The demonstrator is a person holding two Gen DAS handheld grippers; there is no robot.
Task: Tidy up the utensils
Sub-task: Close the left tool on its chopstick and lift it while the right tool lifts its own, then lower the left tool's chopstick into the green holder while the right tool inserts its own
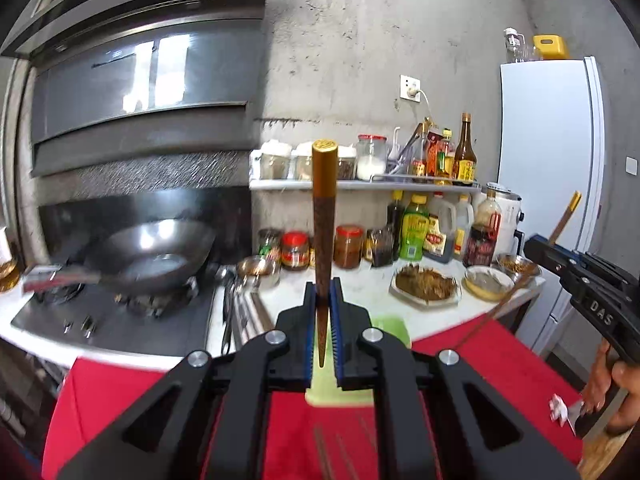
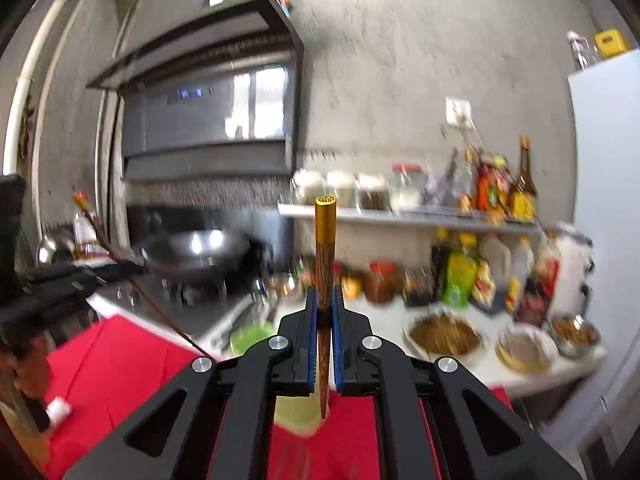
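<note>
Chopsticks are in both your grippers, one each. Your left gripper (image 1: 324, 292) is closed on a brown chopstick with gold cap (image 1: 323, 216), which stands nearly upright between the blue pads (image 1: 310, 336), thin tip down, gold end up. Your right gripper (image 2: 324, 300) clamps a second chopstick (image 2: 325, 272) in the same way, also upright. Under both grippers you see a red cloth (image 1: 500, 364) and on it a pale green holder (image 1: 324, 392), just below the tips. From the left wrist view your right hand (image 1: 612, 384) shows at the right edge, with its chopstick tilted. Behind the cloth lies a white counter (image 1: 360, 292) with a plate of brown food (image 1: 426, 280), small bowls and many sauce bottles. Further left a dark wok (image 1: 156, 256) sits on the stove. A shelf of jars (image 1: 320, 160) hangs on the grey wall, and a white fridge (image 1: 552, 184) stands at the far right
</note>
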